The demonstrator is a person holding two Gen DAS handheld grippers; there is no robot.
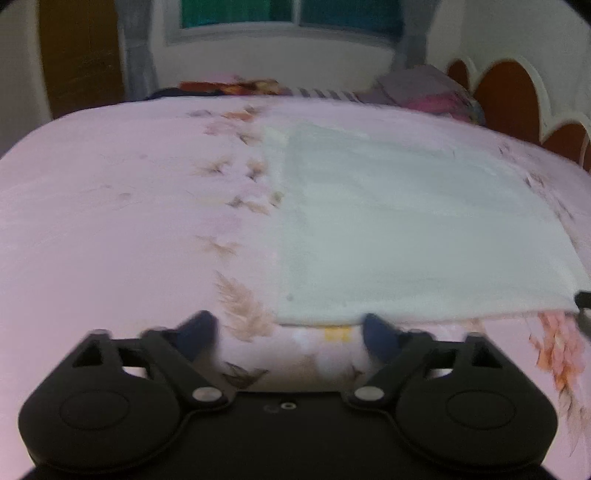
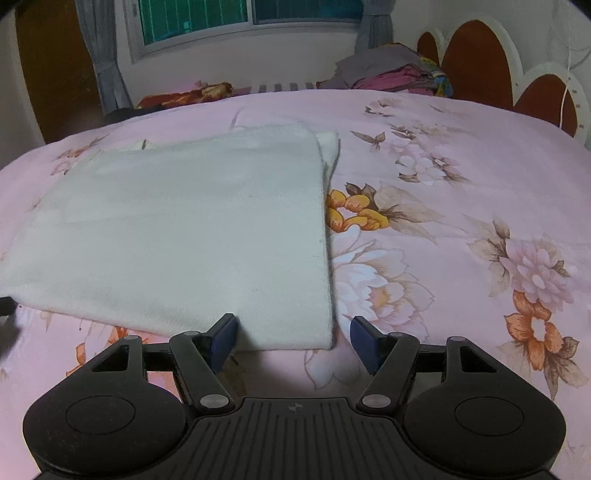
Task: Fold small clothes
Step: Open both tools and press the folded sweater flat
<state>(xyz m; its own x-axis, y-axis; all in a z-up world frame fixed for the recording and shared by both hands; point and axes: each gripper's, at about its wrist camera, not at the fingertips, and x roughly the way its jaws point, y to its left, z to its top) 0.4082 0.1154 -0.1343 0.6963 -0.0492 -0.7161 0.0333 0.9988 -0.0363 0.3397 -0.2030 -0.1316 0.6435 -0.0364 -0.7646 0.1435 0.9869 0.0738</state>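
Note:
A pale white folded garment [image 1: 406, 221] lies flat on the pink floral bedsheet [image 1: 110, 221]. It also shows in the right wrist view [image 2: 184, 240]. My left gripper [image 1: 284, 334] is open and empty, just short of the garment's near left corner. My right gripper [image 2: 291, 339] is open and empty, its blue fingers on either side of the garment's near right corner, low over the sheet [image 2: 461, 184]. The left wrist view is blurred.
A pile of mixed clothes [image 2: 391, 72] sits at the far right of the bed by the scalloped headboard [image 2: 480, 62]. A red patterned cloth [image 2: 184, 96] lies at the far edge. A window [image 2: 251, 18] and curtains are behind.

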